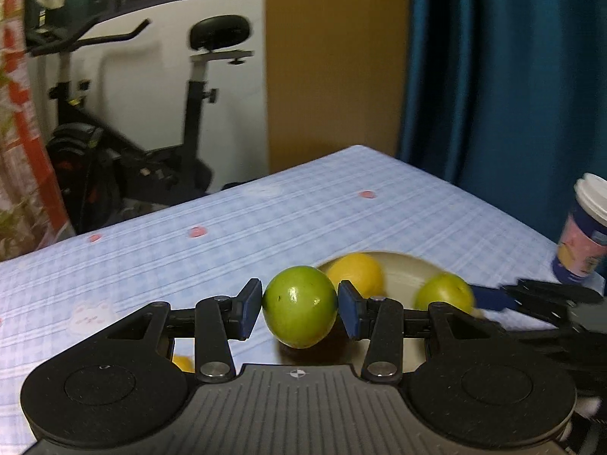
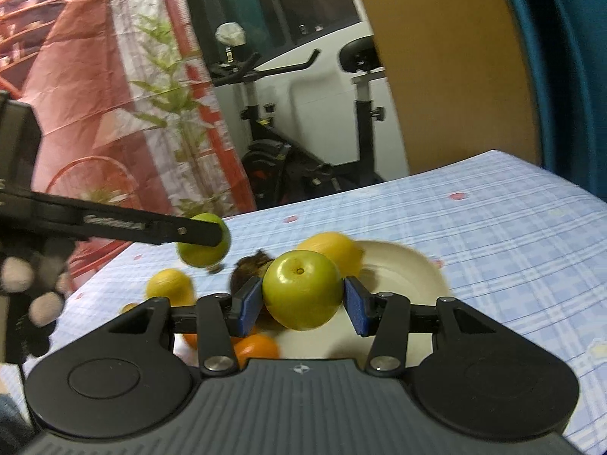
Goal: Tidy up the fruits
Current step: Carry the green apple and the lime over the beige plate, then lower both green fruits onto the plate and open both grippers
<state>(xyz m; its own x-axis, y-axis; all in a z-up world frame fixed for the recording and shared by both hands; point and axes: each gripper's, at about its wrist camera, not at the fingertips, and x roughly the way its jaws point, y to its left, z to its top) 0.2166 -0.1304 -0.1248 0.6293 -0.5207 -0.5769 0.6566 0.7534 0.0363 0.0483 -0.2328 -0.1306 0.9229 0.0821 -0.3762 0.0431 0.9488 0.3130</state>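
surface: blue checked tablecloth [image 1: 265, 227], exercise bike [image 1: 125, 113] upper left, teal curtain [image 1: 493, 76] right | grip: left gripper [image 1: 299, 305] pinches a green fruit [image 1: 299, 305]; right gripper [image 2: 303, 295] pinches another green fruit [image 2: 302, 295] above cream plate [image 2: 409, 265] | hidden: dark fruit [image 2: 246, 269] blurred | edges: cup [image 1: 584, 227] cut off right

Exercise bike [image 1: 125, 113] beyond table; lidded paper cup [image 1: 584, 227] beside teal curtain [image 1: 504, 76].

No readable text, print on paper cup [image 1: 584, 242] perhaps pictures, too blurred
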